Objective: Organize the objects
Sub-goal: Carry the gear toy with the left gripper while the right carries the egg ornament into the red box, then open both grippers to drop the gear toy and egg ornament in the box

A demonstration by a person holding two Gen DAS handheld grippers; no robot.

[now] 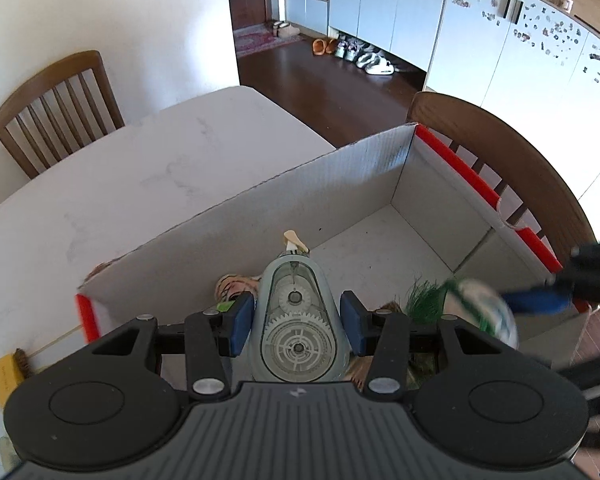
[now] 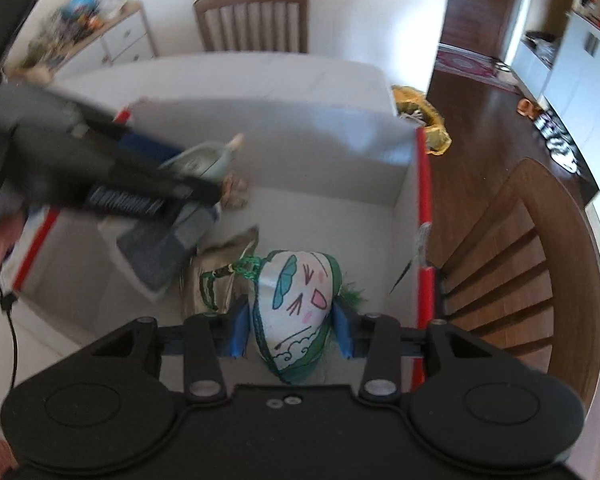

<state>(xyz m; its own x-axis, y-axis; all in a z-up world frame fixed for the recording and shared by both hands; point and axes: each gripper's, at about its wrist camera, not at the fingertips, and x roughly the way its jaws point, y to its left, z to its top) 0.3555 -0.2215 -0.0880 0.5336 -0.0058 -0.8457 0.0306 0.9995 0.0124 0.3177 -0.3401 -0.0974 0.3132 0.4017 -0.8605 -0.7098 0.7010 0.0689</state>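
An open cardboard box (image 1: 260, 216) with red edges stands on the white table (image 1: 140, 168). My left gripper (image 1: 298, 326) is shut on a pale, see-through gear toy (image 1: 296, 344) with a cream tip, held just over the box's near left side. In the right wrist view that toy (image 2: 204, 162) and the left gripper (image 2: 140, 184) are blurred at the left. My right gripper (image 2: 292, 332) is shut on a white pouch (image 2: 296, 304) with a drawn face and green trim, held above the box floor near the right wall (image 2: 422, 220). In the left wrist view the pouch (image 1: 484, 308) shows blurred at the right.
Inside the box lie a striped soft item (image 1: 232, 288), a green tuft (image 1: 424, 300), a beige bag (image 2: 220, 276) and a grey-white item (image 2: 148, 256). Wooden chairs (image 1: 56, 108) (image 2: 540, 260) stand by the table. A gold bag (image 2: 424, 116) lies on the floor.
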